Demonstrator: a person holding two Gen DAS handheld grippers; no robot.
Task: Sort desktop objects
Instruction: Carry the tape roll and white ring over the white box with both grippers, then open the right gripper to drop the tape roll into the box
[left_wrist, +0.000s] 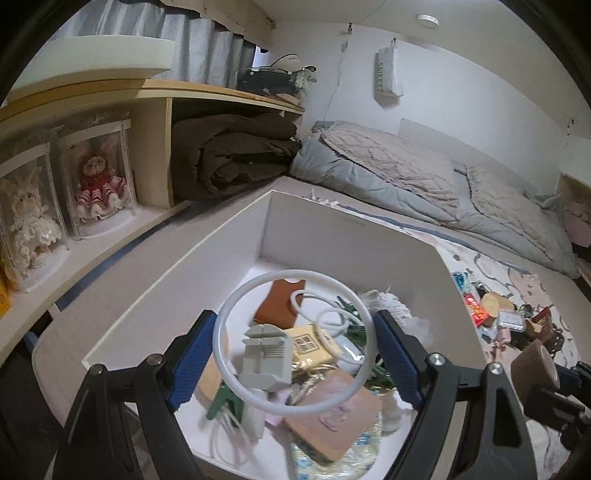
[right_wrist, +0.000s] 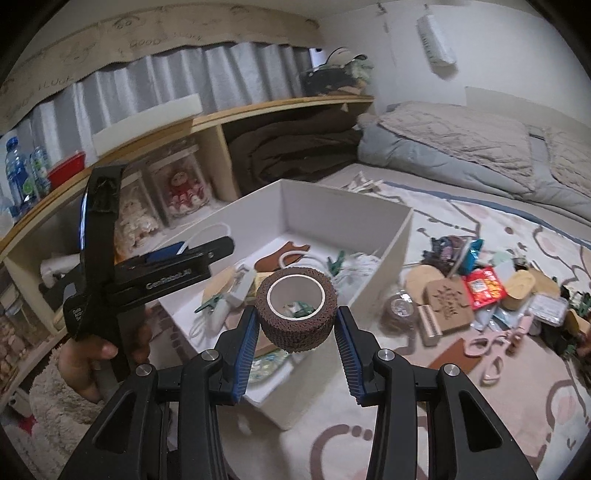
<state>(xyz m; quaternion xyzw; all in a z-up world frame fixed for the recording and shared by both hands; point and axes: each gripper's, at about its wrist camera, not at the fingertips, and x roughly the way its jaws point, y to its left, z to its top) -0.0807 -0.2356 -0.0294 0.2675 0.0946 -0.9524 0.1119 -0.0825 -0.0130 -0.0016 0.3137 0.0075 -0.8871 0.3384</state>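
On the body of the left gripper (right_wrist: 207, 243), seen from the right wrist, I read "GenRobot.AI"; a hanging wall pouch (left_wrist: 388, 74) reads "SWEET", and the curtain valance (right_wrist: 155, 40) shows "GOOD" with the rest blurred. A yellow card (left_wrist: 308, 345) in the white box (left_wrist: 332, 225) carries a QR code too small to read. Much of the box contents is overlapped and hard to identify. My left gripper's jaws grip a thin white ring (left_wrist: 293, 341) across its width, above the box. My right gripper (right_wrist: 297, 328) has its jaws closed on a brown textured tape roll (right_wrist: 297, 314) with a white core, near the box's front edge. Unsorted items (right_wrist: 491, 295) lie on the patterned rug (right_wrist: 424, 424).
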